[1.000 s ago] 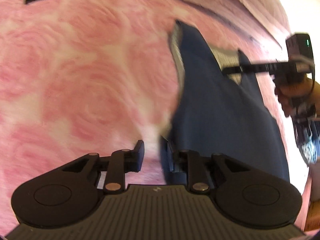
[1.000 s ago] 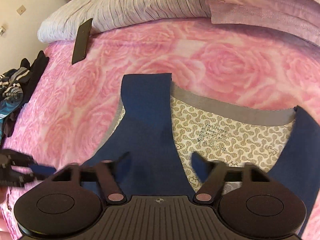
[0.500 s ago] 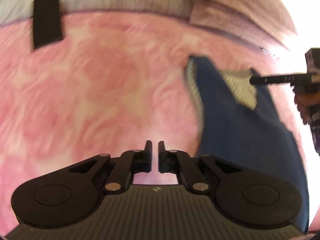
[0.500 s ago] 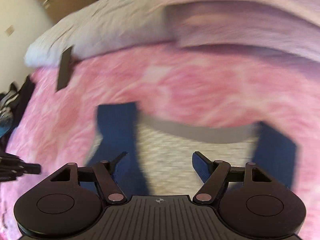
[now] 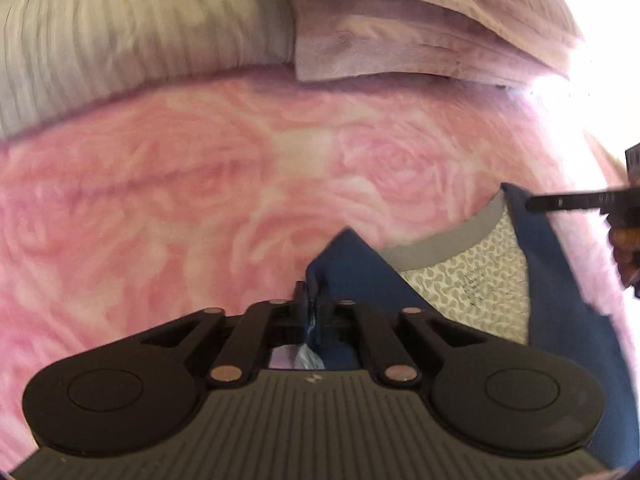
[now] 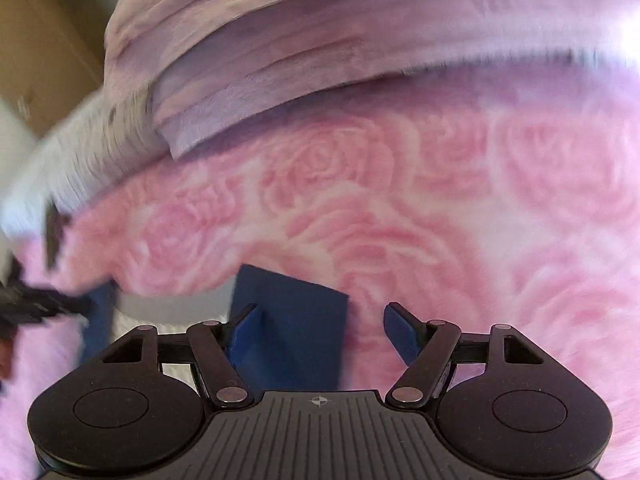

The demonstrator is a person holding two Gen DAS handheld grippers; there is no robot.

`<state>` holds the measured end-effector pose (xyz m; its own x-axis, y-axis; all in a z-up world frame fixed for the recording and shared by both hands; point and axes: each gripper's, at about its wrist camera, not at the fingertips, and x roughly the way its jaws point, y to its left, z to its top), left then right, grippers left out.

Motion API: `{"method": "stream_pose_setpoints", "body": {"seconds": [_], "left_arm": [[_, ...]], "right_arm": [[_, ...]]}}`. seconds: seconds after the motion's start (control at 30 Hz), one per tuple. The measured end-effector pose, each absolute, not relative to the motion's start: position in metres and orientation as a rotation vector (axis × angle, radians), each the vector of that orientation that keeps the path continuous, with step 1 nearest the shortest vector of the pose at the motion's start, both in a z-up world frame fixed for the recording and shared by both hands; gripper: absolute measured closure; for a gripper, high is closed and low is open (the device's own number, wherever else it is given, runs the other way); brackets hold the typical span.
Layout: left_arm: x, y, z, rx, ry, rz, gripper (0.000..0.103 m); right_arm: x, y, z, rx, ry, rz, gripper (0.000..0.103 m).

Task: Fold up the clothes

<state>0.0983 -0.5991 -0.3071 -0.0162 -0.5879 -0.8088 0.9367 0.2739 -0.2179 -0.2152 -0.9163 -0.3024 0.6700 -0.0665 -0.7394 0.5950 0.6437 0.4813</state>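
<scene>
- In the left wrist view, the navy blue sleeveless garment with a grey-patterned lining (image 5: 552, 304) lies on the pink rose-print bedspread (image 5: 200, 200), filling the lower right of the frame.
- The left gripper (image 5: 312, 304) sits at the bottom centre, pinched on the garment's left strap.
- The right gripper (image 5: 568, 202) reaches in from the right edge, over the garment's right strap.
- The grey striped pillow (image 5: 120, 40) lies across the upper left, behind the bedspread; the folded mauve blanket (image 5: 400, 40) lies beside it, upper right.
- In the right wrist view, one strap lies between the right gripper's (image 6: 320, 320) parted fingers, nearer the left one.
</scene>
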Motion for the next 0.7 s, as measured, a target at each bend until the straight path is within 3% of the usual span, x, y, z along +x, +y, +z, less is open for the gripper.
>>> {"method": "stream_pose_setpoints", "body": {"seconds": [0.03,0.2,0.27,0.3,0.33,0.37,0.4,0.43,0.7], "left_arm": [[0.096,-0.599,-0.301,0.449,0.923,-1.298,0.102],[0.097,-0.614,-0.313,0.514,0.923,-1.250,0.101],[0.098,-0.614,-0.316,0.512,0.927,-1.223,0.093],[0.100,-0.612,-0.313,0.498,0.930,-1.202,0.091],[0.103,-0.609,-0.309,0.485,0.929,-1.179,0.087],[0.105,-0.603,-0.302,0.472,0.923,-1.157,0.085],[0.108,-0.594,-0.295,0.448,0.930,-1.147,0.085],[0.110,-0.584,-0.289,0.424,0.937,-1.138,0.083],[0.054,-0.447,-0.263,0.345,1.071,-1.133,0.082]], "right_arm": [[-0.213,-0.920,-0.303,0.812,0.750,-0.392,0.102],[-0.190,-0.922,-0.297,0.651,0.795,-0.369,0.102],[-0.194,-0.918,-0.299,0.635,0.798,-0.396,0.102],[-0.198,-0.917,-0.298,0.641,0.786,-0.416,0.094],[-0.203,-0.913,-0.295,0.625,0.779,-0.449,0.074],[-0.208,-0.910,-0.290,0.606,0.772,-0.484,0.063],[-0.215,-0.903,-0.282,0.568,0.764,-0.535,0.040],[-0.222,-0.894,-0.276,0.556,0.749,-0.542,0.036],[-0.265,-0.761,-0.241,0.657,0.704,-0.363,0.036]]}}
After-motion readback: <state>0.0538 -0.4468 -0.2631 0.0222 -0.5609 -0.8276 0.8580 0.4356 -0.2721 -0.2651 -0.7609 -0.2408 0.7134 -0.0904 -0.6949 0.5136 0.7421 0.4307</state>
